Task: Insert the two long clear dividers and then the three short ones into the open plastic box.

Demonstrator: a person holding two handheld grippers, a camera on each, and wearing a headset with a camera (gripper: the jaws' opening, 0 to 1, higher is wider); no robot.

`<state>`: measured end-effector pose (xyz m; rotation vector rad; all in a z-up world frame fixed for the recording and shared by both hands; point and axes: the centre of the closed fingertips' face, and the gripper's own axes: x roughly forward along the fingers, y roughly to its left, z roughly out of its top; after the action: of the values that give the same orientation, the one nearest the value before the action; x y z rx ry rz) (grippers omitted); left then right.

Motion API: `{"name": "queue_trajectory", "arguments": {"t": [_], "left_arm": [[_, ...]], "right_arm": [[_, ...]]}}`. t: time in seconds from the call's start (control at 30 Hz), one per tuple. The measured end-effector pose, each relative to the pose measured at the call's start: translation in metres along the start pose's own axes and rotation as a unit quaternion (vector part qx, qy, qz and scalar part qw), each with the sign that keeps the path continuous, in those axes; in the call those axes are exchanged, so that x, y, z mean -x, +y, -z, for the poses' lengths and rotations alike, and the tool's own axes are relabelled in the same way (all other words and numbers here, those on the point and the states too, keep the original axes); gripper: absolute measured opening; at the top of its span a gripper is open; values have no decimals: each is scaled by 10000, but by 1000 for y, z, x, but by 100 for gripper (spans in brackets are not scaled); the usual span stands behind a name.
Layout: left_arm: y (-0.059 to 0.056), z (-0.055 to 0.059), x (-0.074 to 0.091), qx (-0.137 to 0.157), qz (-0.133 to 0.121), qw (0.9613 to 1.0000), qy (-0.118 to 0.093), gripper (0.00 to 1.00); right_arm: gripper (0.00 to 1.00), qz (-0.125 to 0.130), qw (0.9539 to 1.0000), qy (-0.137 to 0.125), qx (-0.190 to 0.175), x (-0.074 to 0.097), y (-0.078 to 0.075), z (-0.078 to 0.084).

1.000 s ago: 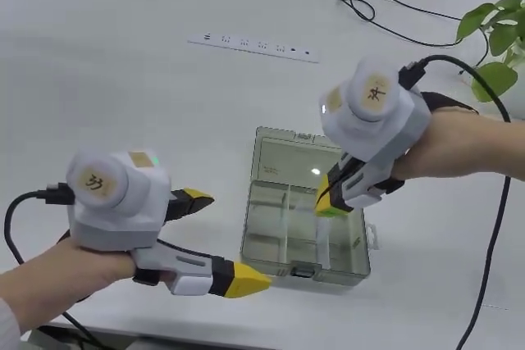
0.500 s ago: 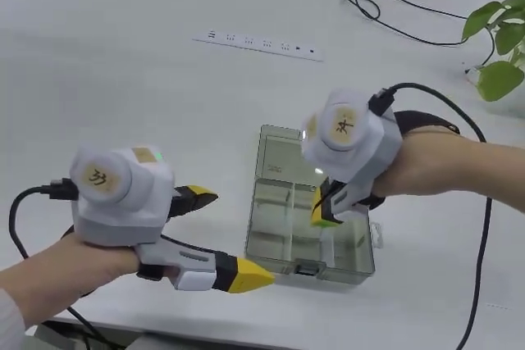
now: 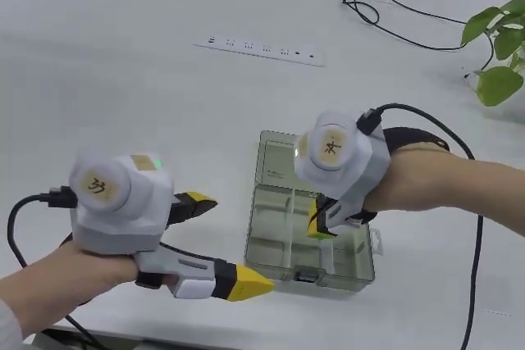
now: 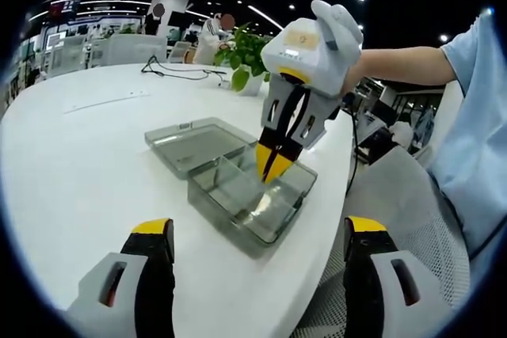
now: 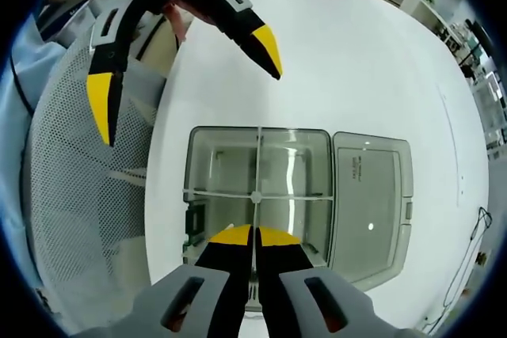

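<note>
Now the right tool has come down lower into the middle of the plastic box, its jaws pinched together on a clear divider that stands upright inside the box, so seating looks nearly done. The left tool hangs wide open just beside the box, over the worktop.

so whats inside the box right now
Clear dividers crossing in the box, no other contents visible. The right gripper pinches one; its fingers cover the near end.

Smoky clear box, clear divider, white table — yellow-tipped jaws
</note>
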<state>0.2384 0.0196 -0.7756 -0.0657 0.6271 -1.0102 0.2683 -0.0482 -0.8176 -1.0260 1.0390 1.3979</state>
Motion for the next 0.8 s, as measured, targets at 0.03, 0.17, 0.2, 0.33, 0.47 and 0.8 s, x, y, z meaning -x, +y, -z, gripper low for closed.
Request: {"name": "queue_trajectory", "arguments": {"t": [0.03, 0.17, 0.2, 0.33, 0.47, 0.8], "left_arm": [[0, 0, 0, -8, 2, 10000, -3, 90], [0, -1, -1, -17, 16, 10000, -13, 90], [0, -1, -1, -20, 20, 10000, -4, 90], [-1, 0, -1, -25, 31, 10000, -2, 89], [0, 0, -1, -29, 21, 10000, -6, 89], [-1, -2, -1, -62, 19, 10000, -6, 89]], "right_arm": [[2, 2, 10000, -4, -1, 0, 0, 0], [2, 16, 10000, -37, -7, 0, 0, 0], [2, 18, 10000, -41, -5, 0, 0, 0], [2, 34, 10000, -29, 12, 0, 0, 1], [2, 40, 9999, -19, 108, 0, 0, 1], [16, 133, 9990, -120, 407, -2, -1, 6]]}}
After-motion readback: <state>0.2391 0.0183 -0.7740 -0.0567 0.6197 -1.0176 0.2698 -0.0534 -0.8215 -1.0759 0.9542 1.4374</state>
